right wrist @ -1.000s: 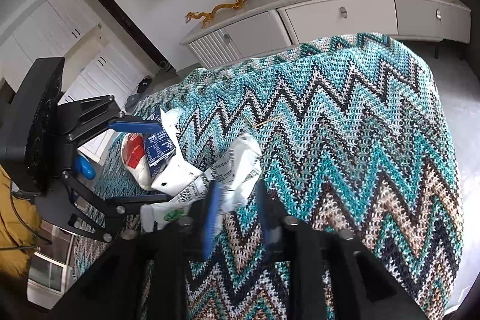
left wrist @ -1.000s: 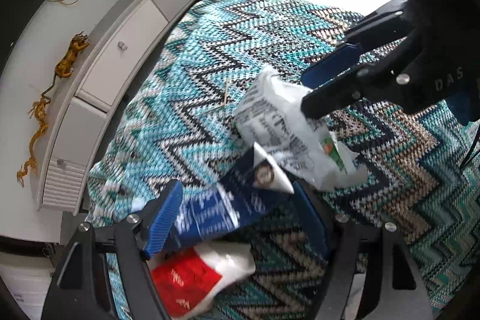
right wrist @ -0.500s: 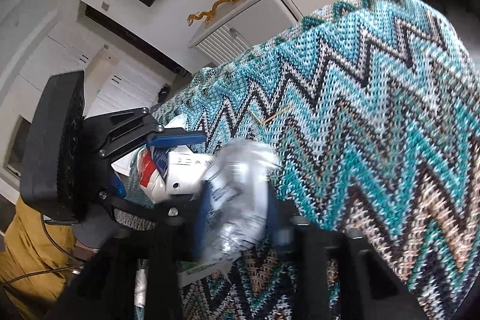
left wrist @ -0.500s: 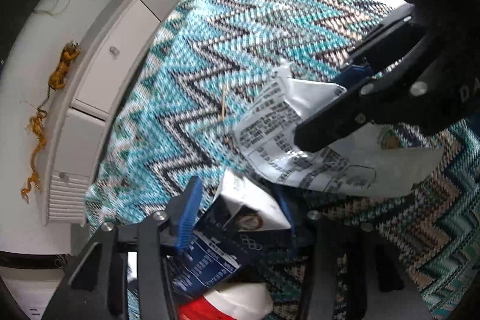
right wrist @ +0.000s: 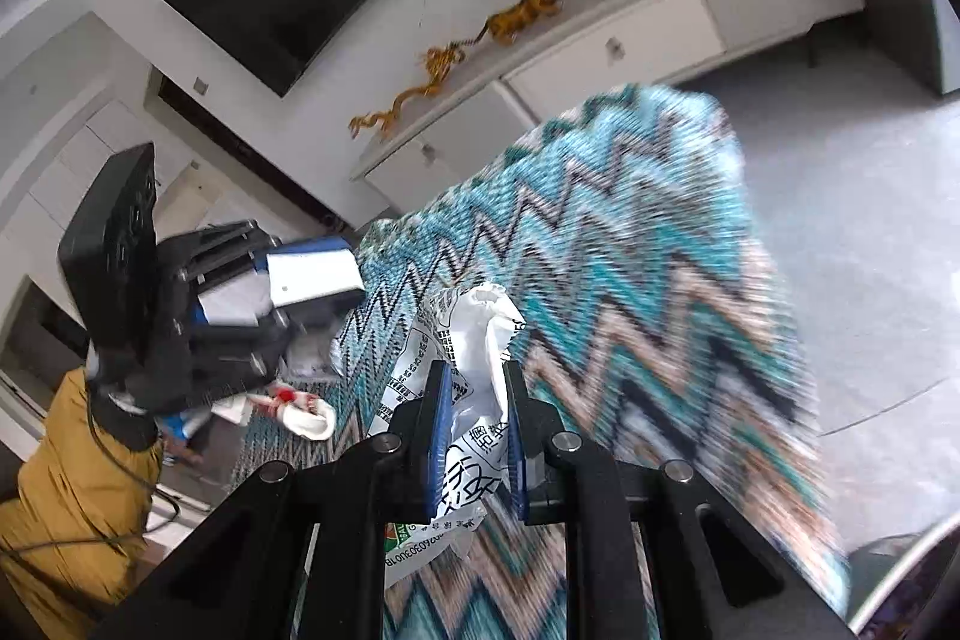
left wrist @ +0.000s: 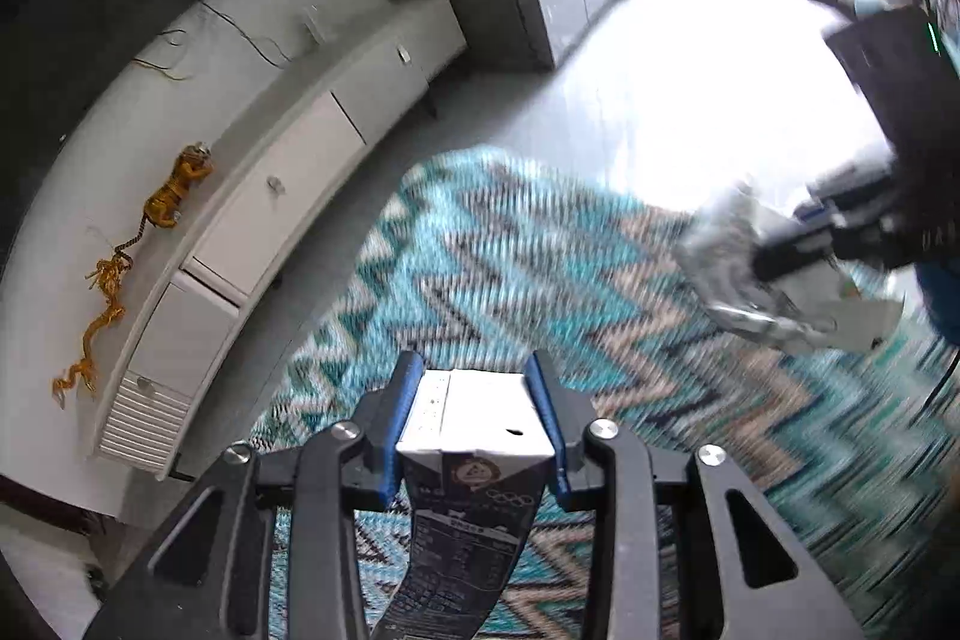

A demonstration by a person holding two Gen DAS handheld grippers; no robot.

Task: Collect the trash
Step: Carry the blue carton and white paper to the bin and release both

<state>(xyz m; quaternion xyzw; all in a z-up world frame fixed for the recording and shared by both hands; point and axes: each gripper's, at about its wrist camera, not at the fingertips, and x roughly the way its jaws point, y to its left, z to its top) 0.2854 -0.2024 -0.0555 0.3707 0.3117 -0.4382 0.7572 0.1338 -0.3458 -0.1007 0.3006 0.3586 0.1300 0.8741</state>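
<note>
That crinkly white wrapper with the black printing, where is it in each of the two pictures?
Left wrist view: the white wrapper is at the right edge, blurred, pinched in the right hand-held gripper.
Right wrist view: the wrapper is bottom centre, squeezed between that gripper's blue pads.
Shared landmark: the golden tiger figurine on the white sideboard, beyond the zigzag blanket.

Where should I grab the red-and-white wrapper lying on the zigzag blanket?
Take the red-and-white wrapper by its rolled white end: it seems to bulge up off the blanket, so jaws coming from above could straddle it. The red part looks flat and partly hidden.
</note>
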